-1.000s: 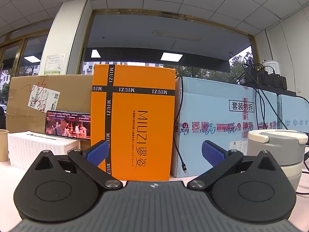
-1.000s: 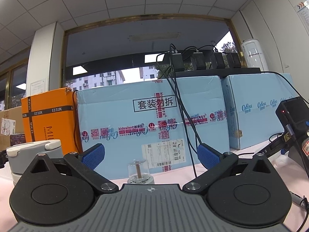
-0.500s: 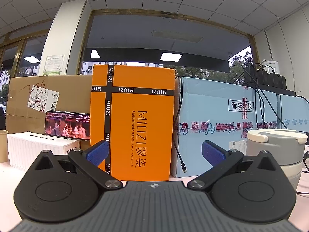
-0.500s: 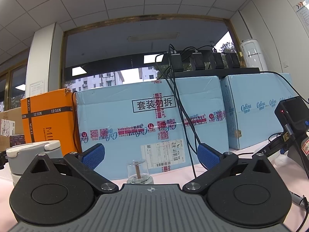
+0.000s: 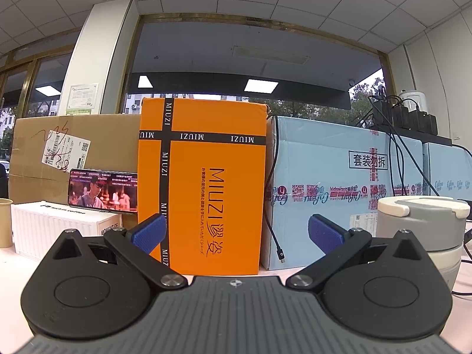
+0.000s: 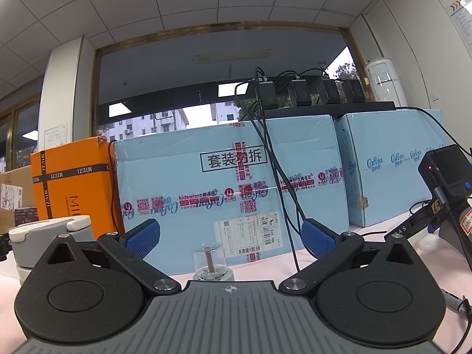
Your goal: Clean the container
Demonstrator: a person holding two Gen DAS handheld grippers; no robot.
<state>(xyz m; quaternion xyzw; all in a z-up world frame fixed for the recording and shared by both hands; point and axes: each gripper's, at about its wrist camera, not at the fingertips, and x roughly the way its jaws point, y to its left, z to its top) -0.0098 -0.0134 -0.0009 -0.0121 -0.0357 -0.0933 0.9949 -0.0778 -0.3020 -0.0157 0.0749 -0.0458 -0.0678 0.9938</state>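
Observation:
A round grey-and-white lidded container (image 5: 421, 227) stands on the table at the right of the left wrist view. It also shows at the left of the right wrist view (image 6: 50, 236). My left gripper (image 5: 236, 231) is open and empty, low over the table, with the container beyond its right finger. My right gripper (image 6: 230, 237) is open and empty, with the container to its left. A small clear glass jar with a brown stick inside (image 6: 209, 261) stands just ahead between the right gripper's fingers.
An orange MIUZI box (image 5: 203, 183), a brown carton (image 5: 73, 150) and light blue cartons (image 6: 230, 185) line the back of the table. A phone (image 5: 103, 188) plays video on a white box (image 5: 59, 227). Black cables (image 6: 277, 159) hang down. A black device (image 6: 448, 183) stands at right.
The right wrist view has shifted very slightly. The left view and both grippers' openings are unchanged.

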